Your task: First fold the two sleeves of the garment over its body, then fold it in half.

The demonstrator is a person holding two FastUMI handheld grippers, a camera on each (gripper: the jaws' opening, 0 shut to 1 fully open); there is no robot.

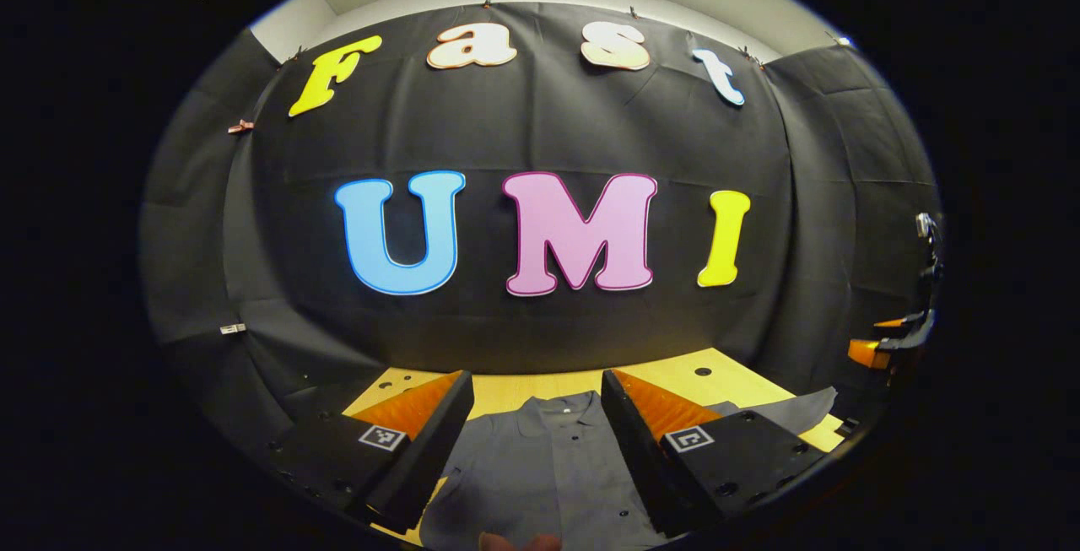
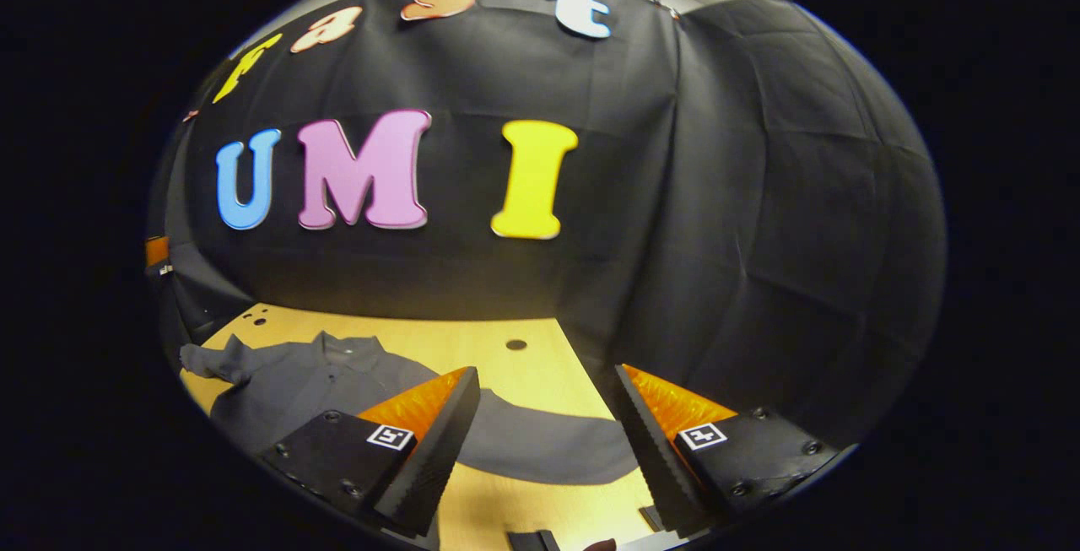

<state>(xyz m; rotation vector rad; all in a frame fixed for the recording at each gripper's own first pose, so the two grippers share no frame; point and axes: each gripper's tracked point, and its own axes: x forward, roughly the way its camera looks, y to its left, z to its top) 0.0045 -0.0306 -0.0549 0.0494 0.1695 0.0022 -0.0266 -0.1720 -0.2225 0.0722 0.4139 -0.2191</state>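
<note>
Grey and collared, the garment [image 1: 548,467] is lying flat on the pale wooden tabletop [image 1: 675,374], its collar pointing toward the booth's black cloth wall [image 1: 523,137]. In the left gripper view, the left gripper [image 1: 536,416] is hanging above the shirt's chest with its jaws standing wide and gripping nothing, the collar and button placket showing in the gap between them. One sleeve [image 1: 793,412] is reaching out past the jaws on that view's right, partly masked by a finger. In the right gripper view, the right gripper [image 2: 548,416] is hovering over a spread sleeve [image 2: 540,445], jaws likewise wide and empty, with the shirt's body [image 2: 295,386] lying off to that view's left. The garment's lower hem is being cut off at the bottom of both views. Small square black-and-white markers are sitting on each gripper's fingers; no readable wording is visible on the shirt.
</note>
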